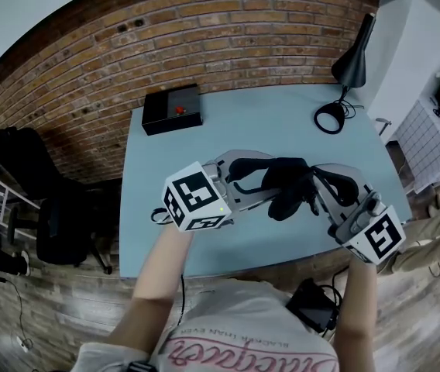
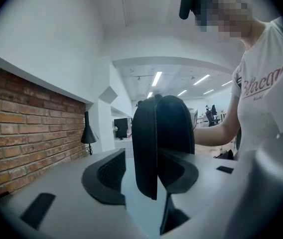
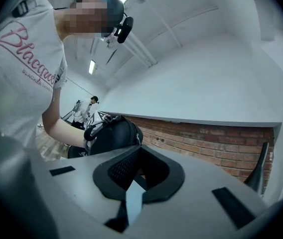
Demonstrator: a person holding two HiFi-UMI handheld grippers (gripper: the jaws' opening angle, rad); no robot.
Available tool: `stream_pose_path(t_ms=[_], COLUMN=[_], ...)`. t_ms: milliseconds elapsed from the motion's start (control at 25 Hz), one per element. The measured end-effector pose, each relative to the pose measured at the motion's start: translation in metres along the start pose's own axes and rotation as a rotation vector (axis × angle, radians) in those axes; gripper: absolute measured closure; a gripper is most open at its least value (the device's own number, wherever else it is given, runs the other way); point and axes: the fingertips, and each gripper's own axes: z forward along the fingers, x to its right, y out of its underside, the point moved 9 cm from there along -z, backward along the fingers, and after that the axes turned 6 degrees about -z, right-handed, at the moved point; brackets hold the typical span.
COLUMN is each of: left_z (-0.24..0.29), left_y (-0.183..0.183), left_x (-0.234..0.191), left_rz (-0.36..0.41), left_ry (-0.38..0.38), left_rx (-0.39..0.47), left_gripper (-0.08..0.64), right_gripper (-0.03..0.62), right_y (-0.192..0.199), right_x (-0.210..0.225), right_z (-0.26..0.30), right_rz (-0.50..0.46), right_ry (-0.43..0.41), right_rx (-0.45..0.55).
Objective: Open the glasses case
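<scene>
The black zip-up glasses case (image 1: 286, 184) is up over the blue table (image 1: 282, 122), between my two grippers. In the left gripper view the case (image 2: 166, 133) stands on edge between the jaws, with its zip seam facing the camera. It lies against the right-hand pad (image 2: 184, 171), and a strip of table shows between it and the left-hand pad (image 2: 106, 176). My left gripper (image 1: 273, 180) (image 2: 144, 176) is open around it. My right gripper (image 1: 318, 191) (image 3: 139, 168) is shut, tips just at the case (image 3: 111, 136). Whether they pinch anything thin I cannot tell.
A black box with a red button (image 1: 172, 108) sits at the table's far left. A black desk lamp (image 1: 352, 64) stands at the far right, its round base (image 1: 330, 118) on the table. A brick wall (image 1: 204, 37) runs behind; a dark chair (image 1: 57, 223) stands left of the table.
</scene>
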Motion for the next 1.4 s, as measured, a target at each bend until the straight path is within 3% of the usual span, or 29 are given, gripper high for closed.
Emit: stream_pose_path(t_ms=[40,160,280,520,640,720,840,960,1080,1400], left_z=[0.002,0.003,0.004,0.003,-0.003,-0.006,-0.008,-0.006,-0.001,0.002], left_y=[0.001,0.001,0.000,0.001,0.002,0.001,-0.002,-0.006,-0.007,-0.005], left_x=[0.000,-0.004,-0.006,-0.014,-0.022,-0.027,-0.033,-0.034,-0.032,-0.030], left_rz=[-0.009,-0.043,-0.033,-0.023,-0.054,-0.082,-0.127,-0.137,-0.132,-0.201], left_ry=[-0.005,-0.101,-0.220,-0.400,-0.491,-0.559,-0.638,-0.675,-0.678,-0.749], left_rx=[0.004,0.014,-0.017,-0.081,-0.082,-0.075,-0.066,-0.066,-0.067,-0.038], left_gripper=[0.428,0.511,0.514,0.514,0.515,0.514,0.514,0.514,0.514,0.514], right_gripper=[0.575,0.575,0.574,0.572,0.567,0.467,0.408,0.390,0.390,0.390], right_y=[0.000,0.001,0.006,0.013,0.010,0.004,-0.007,-0.010,0.001,0.020], right_x=[-0.001,-0.001,0.000,0.005,0.008,0.007,-0.007,-0.027,-0.040,-0.056], right_z=[0.001,0.003,0.006,0.002,-0.004,-0.005,0.002,0.019,0.033,0.063], right_rz=[-0.002,-0.012,-0.007,0.097,0.161,0.201,0.183,0.155,0.220,0.265], right_ry=[0.000,0.017,0.077,0.209,0.277,0.309,0.317,0.301,0.286,0.381], right_rx=[0.001,-0.026,-0.068,-0.086,-0.063,-0.052,-0.078,-0.122,-0.137,-0.299])
